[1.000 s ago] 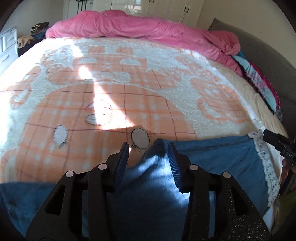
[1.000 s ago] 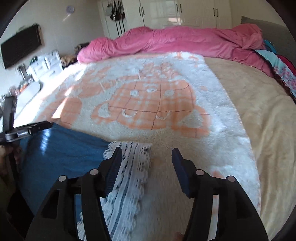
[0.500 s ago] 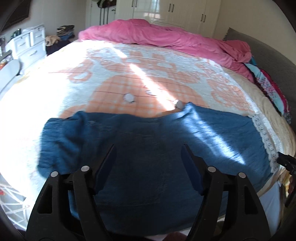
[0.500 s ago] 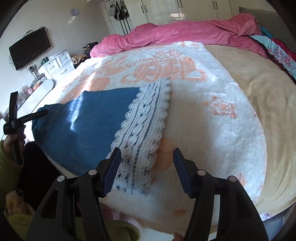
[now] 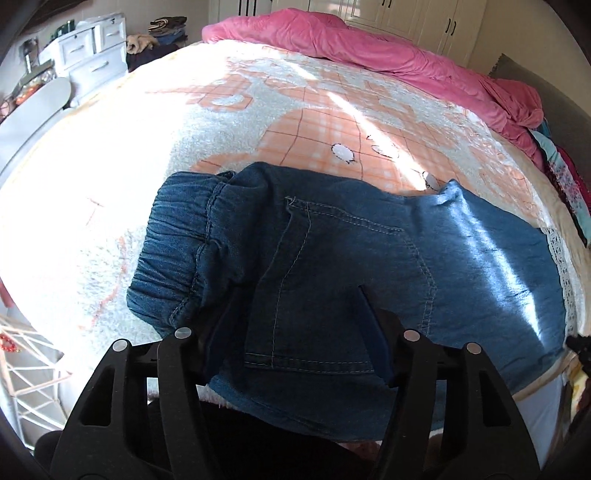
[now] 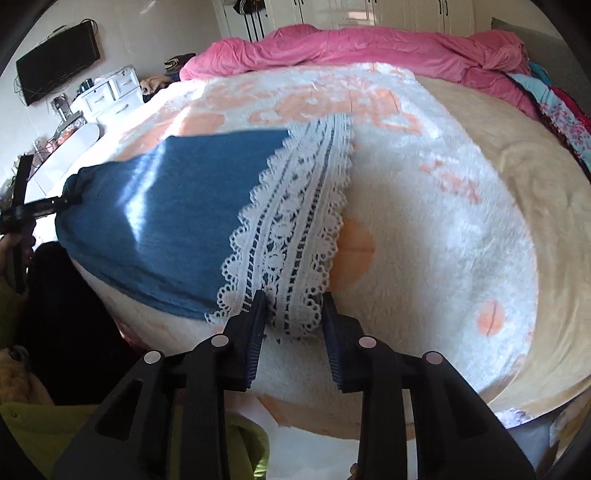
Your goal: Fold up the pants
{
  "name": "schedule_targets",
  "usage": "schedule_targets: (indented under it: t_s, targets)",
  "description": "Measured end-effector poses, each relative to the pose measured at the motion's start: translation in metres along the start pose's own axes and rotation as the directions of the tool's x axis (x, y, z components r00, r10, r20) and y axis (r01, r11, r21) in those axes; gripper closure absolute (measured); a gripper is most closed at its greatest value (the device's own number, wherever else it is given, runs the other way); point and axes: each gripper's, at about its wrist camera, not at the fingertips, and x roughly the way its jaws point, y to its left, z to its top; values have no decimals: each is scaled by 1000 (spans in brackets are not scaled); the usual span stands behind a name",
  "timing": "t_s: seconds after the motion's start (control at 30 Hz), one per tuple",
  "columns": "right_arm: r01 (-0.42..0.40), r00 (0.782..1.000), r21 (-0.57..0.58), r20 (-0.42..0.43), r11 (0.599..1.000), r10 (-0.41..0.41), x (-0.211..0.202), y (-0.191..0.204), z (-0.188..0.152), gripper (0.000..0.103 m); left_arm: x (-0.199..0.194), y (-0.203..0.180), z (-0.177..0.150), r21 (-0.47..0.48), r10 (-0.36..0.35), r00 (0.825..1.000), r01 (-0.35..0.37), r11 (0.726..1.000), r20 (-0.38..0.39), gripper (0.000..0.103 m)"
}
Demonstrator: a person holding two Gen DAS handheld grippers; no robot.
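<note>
bed [image 5: 110,206]: sunlit white-orange blanket | pink duvet [image 5: 369,48] at far edge | white drawers [image 5: 92,55] left | wardrobe doors [image 5: 424,18] behind

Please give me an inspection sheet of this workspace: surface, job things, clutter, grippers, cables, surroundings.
Surface: bed with a white and orange blanket.
Job's things: blue pants lying flat near the bed's front edge, waistband to the left, lace hem to the right.
Clutter: pink duvet heaped at the far side.
Grippers: left gripper open over the pants; right gripper open around the hem.
Cables: nothing seen.
Surroundings: white drawers, wardrobe, TV.
</note>
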Motion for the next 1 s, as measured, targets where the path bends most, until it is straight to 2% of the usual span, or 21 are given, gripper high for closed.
schedule_targets:
  t_s: [0.1, 0.2, 0.27, 0.5, 0.63, 0.7, 0.73, 1.0]
  targets:
    - [-16, 1000, 25, 9, 1000, 16, 0, -4, -3, 74, -1, 2, -1, -1, -12, 1000, 12, 1000, 0, 48]
    - [-1, 1000, -3, -4, 1000, 1, -3, 1, 0, 72, -3, 3, -1, -9, -31, 1000, 31, 999, 6, 48]
    - [9, 1000, -7, -14, 1000, -9, -7, 1, 2, 64, -9, 0, -2, -6, -31, 999, 31, 1000, 15, 47]
    - [33, 998, -17, 48, 999, -33, -33, 2, 11, 55, -29, -16, -9, 26, -45, 998, 44, 999, 39, 44]
    - [16, 997, -38, 73, 999, -13, -39, 12, 20, 55, -47, -38, -8, 78, -49, 996, 43, 996, 73, 39]
    - [3, 996, -54, 90, 999, 2, -40, 21, 25, 51, -52, -51, -10, 101, -69, 994, 61, 993, 80, 38]
    - [-5, 995, -65, 99, 998, 11, -40, 26, 27, 46, -53, -59, -12, 115, -87, 993, 78, 990, 78, 38]
    - [-43, 993, -147, 103, 988, 59, -22, 68, 33, 46, -43, -130, -31, 273, -143, 989, 127, 953, 39, 36]
